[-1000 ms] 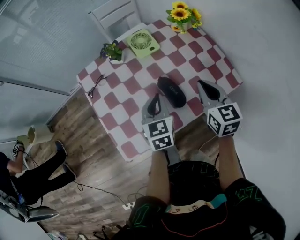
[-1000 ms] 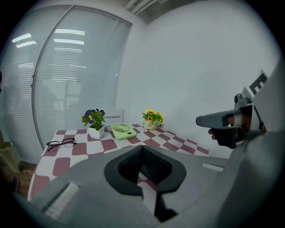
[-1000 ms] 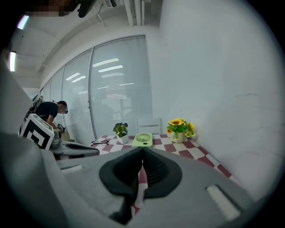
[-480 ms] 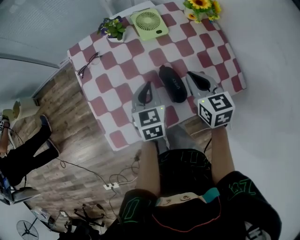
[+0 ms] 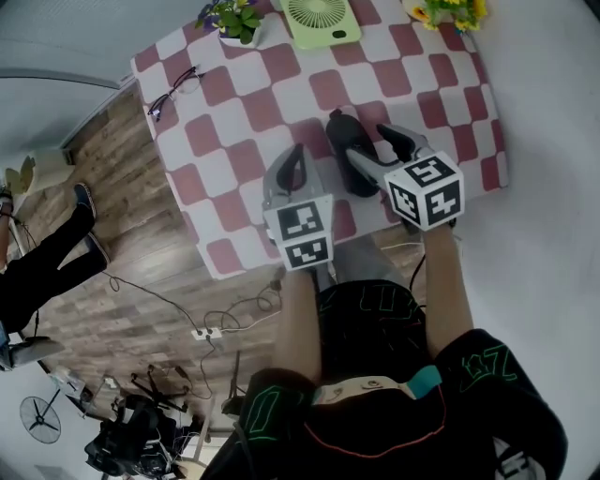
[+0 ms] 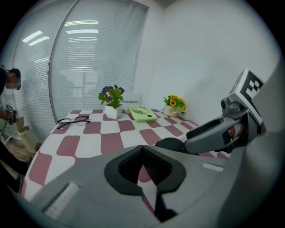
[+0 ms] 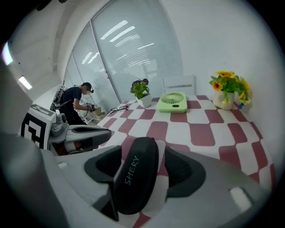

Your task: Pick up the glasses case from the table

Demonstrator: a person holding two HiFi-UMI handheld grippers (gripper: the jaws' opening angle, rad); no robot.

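Two tools are over the counter (image 5: pixel 234 122), and only one has work to do. My right hand-held gripper (image 5: pixel 370 152) points steeply down at the glasses case (image 5: pixel 343 137), which lies on the checked cloth towards the near edge, its long side running near to far. The jaws are opening and the case lies between them along their line. I judge this suits a grip across its narrow width. Cloth shows between the case and the right pad, so I read no squeeze yet.

My left hand-held gripper (image 5: pixel 296 161) hangs just left of the case, its jaws drawn together on nothing. It looks parked there to stay out of the way while ready to steady things.

Room is good. Beyond the case the cloth is bare up to the green fan (image 5: pixel 322 14) at the far edge. The potted plant (image 5: pixel 234 17) and the sunflowers (image 5: pixel 448 9) also stand well back. The spectacles (image 5: pixel 173 86) lie well apart at the far left corner. The tight side is the near one. The counter's edge runs close behind the case, so I would lift upward rather than drag towards me. The left tool is the nearest thing to brush.
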